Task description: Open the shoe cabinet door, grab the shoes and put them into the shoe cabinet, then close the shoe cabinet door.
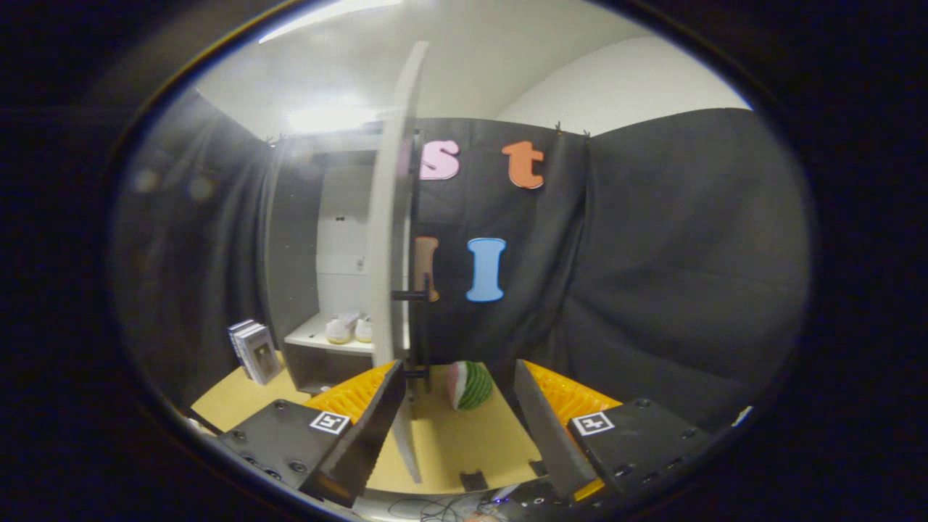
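— Two fingers of the gripper [457,395] stood apart, clamped on nothing. Where was the door?

— The tall white cabinet door [391,239] stood edge-on just ahead, swung open, its lower edge running down beside the left finger; its dark handle [410,295] stuck out rightward.

— And the cabinet?

— The white shoe cabinet [319,341] held a pair of pale shoes [348,330] on its shelf, beyond the door's left face. A push leftward would likely shut it.

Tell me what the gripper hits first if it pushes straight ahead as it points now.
Probably the watermelon toy on the floor, just ahead between the open fingers of the gripper. The open cabinet door stands edge-on near the left finger; depth is uncertain.
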Tool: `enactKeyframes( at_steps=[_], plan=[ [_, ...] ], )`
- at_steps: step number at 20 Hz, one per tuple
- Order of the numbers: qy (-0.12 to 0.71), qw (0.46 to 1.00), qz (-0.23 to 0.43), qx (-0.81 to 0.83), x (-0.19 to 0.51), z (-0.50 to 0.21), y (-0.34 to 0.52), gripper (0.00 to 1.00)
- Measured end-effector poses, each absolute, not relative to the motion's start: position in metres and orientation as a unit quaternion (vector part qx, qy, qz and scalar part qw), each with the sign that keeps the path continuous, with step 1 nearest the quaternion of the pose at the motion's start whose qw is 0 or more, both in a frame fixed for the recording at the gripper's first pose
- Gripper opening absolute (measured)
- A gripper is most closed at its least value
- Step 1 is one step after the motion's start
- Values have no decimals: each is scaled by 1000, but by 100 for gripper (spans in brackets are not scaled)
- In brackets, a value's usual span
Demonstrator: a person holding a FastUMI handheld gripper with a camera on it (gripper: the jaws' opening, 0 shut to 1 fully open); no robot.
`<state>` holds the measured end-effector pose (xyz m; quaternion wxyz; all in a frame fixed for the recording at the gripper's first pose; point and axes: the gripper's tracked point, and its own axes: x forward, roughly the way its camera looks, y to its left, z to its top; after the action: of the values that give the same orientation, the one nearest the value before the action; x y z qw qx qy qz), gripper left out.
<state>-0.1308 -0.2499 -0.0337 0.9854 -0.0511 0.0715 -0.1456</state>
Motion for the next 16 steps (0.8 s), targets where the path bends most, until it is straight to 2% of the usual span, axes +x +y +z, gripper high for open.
enactKeyframes(
  at_steps=[4,8,16],
  plan=[
    [58,987,-137,-53,-72,-43,-300,94],
    [53,996,-63,-15,-6,-56,-290,94],
    [64,997,-31,-14,23,-66,-272,90]
  ],
)
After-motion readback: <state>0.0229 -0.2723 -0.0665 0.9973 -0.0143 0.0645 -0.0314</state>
